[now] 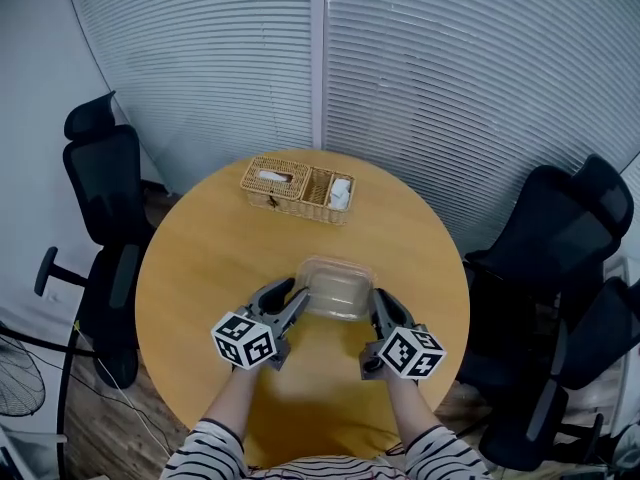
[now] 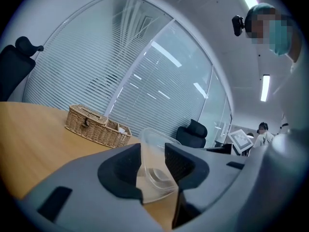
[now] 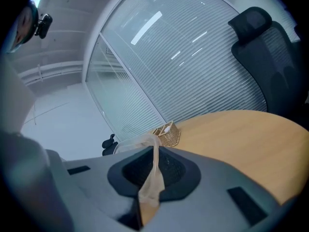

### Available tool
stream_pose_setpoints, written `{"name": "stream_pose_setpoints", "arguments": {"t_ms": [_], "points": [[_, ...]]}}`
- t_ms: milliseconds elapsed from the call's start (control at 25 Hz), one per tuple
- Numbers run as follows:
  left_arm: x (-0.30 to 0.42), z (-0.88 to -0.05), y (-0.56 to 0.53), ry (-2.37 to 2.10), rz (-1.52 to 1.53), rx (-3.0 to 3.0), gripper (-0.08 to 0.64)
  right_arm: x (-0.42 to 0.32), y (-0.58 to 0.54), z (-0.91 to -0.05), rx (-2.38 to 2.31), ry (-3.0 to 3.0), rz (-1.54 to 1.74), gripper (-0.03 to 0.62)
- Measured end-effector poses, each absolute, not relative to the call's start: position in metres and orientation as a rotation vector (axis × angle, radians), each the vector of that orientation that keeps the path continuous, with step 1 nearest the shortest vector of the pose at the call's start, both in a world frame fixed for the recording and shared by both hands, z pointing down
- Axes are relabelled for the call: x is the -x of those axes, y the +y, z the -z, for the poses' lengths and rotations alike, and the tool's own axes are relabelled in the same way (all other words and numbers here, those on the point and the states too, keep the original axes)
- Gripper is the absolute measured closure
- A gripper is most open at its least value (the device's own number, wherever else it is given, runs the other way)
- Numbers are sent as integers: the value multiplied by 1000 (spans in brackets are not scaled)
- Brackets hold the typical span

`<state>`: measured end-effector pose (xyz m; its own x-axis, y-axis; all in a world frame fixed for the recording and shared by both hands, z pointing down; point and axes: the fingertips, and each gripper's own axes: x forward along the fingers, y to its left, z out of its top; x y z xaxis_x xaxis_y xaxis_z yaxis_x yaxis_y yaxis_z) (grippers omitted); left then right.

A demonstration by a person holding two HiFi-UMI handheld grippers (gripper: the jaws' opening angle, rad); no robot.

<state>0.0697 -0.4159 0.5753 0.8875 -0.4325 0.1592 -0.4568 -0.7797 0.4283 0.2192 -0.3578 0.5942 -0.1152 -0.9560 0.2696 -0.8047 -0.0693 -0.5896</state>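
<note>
Left tool (image 1: 288, 303) and right tool (image 1: 381, 308) are each pinching an opposite rim of the clear plastic container (image 1: 335, 286), just nearer than the surface's (image 1: 200, 268) centre, where uneven squeezing may be buckling its thin wall and letting it slip free, short of the wicker basket (image 1: 297, 190) at the far edge.

- box (image 1: 337, 288): clear, colourless
- left gripper (image 1: 297, 294), right gripper (image 1: 380, 304): grey, with black-and-white square markers
- table (image 1: 200, 268): honey-yellow
- basket (image 1: 297, 189): tan weave
- chair (image 1: 105, 183): black
- sleeve (image 1: 215, 450): dark-and-white stripes

Office, swivel chairs (image 1: 104, 198), blinded glass wall (image 1: 450, 68)
</note>
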Motion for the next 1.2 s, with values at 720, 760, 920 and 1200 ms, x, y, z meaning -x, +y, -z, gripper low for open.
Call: {"name": "stream_pose_setpoints", "arguments": {"t_ms": [720,760,920,1200], "points": [[-30,-484,-352,-582,85,-2769,514,-186,-275,-506,1960,1861,740,549],[-27,-481,-347,-570,88,-2772,515,-183,-269,-502,1967,1854,726,549],[-17,-469,-325,-516,101,-2781,517,-171,-243,-490,1994,1822,690,551],[-2,-454,-290,-455,119,-2782,517,-153,-204,-480,2022,1788,680,551]]}}
